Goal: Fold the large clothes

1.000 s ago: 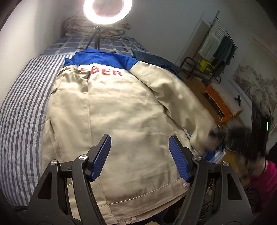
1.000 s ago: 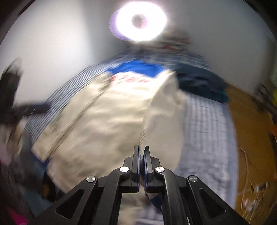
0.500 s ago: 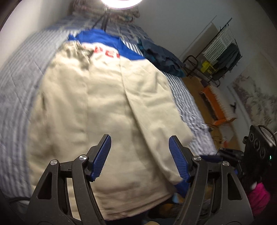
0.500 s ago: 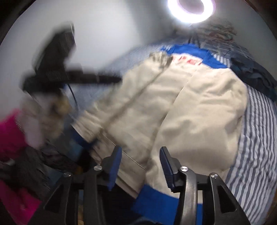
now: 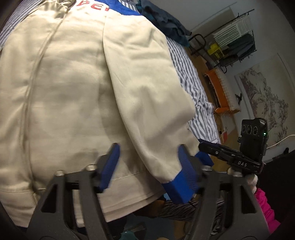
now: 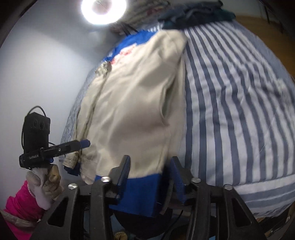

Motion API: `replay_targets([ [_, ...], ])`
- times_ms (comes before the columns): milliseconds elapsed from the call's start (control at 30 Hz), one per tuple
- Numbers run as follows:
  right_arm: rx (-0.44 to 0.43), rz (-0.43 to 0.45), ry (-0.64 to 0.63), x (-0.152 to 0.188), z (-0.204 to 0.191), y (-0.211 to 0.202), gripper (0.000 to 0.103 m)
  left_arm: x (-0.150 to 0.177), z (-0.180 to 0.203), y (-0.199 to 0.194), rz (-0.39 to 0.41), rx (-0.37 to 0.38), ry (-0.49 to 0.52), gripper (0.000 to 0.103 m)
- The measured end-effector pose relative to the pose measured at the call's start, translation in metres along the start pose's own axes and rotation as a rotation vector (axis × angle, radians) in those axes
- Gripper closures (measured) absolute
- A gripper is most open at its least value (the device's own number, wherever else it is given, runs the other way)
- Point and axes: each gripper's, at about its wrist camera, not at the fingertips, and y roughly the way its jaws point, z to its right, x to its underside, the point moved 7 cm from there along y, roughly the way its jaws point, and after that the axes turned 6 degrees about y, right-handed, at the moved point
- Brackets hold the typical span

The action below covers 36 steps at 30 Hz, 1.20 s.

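Observation:
A beige jacket (image 5: pixel 70 96) with a blue yoke and red lettering lies back-up on the striped bed (image 6: pixel 230 110). Its right sleeve (image 5: pixel 147 92) is folded down along the body and ends in a blue cuff (image 5: pixel 177 186). My left gripper (image 5: pixel 147 166) hovers over the hem with its jaws closing; hem and sleeve end lie between the pads, which stand apart from the cloth. My right gripper (image 6: pixel 150 173) is at the cuff (image 6: pixel 142 190), jaws closing, with the sleeve end between the fingers and no firm pinch showing. Each gripper shows in the other's view: right gripper (image 5: pixel 202 145), left gripper (image 6: pixel 83 143).
A pile of dark blue clothes (image 5: pixel 166 20) lies at the head of the bed under a ring light (image 6: pixel 103 9). Right of the bed are wooden floor, an orange bin (image 5: pixel 219 92) and a clothes rack (image 5: pixel 234 37). A gloved hand (image 6: pixel 44 181) with a pink sleeve holds the left gripper.
My right gripper let go of the sleeve, which now lies folded over the jacket, and dropped to the cuff. The left gripper sank toward the hem and its jaws narrowed.

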Motion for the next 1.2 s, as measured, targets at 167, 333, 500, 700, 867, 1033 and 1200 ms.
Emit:
replay_targets([
  [167, -0.179, -0.026, -0.076, 0.008, -0.046, 0.005, 0.098, -0.002, -0.007, 0.0, 0.012, -0.101, 0.047, 0.075],
  [333, -0.15, -0.023, -0.231, 0.009, -0.076, 0.005, 0.067, 0.002, -0.011, -0.009, 0.036, -0.174, 0.097, 0.075],
  [500, -0.169, 0.016, -0.065, -0.023, -0.033, -0.001, 0.061, 0.01, -0.006, -0.019, 0.054, -0.171, 0.133, 0.075],
  [700, -0.137, -0.06, 0.038, -0.023, 0.001, 0.025, 0.063, 0.02, -0.003, -0.005, 0.007, -0.134, 0.134, 0.075],
  [867, -0.109, -0.102, 0.036, -0.018, -0.003, 0.053, 0.1, 0.03, 0.004, 0.016, -0.037, -0.086, 0.107, 0.075],
  [1033, -0.025, -0.058, 0.018, -0.029, -0.002, 0.038, 0.103, 0.036, 0.019, 0.029, -0.052, -0.07, 0.128, 0.075],
  [1200, -0.107, -0.075, 0.048, -0.03, 0.005, 0.04, 0.085, 0.039, 0.023, 0.026, -0.051, -0.091, 0.149, 0.075],
])
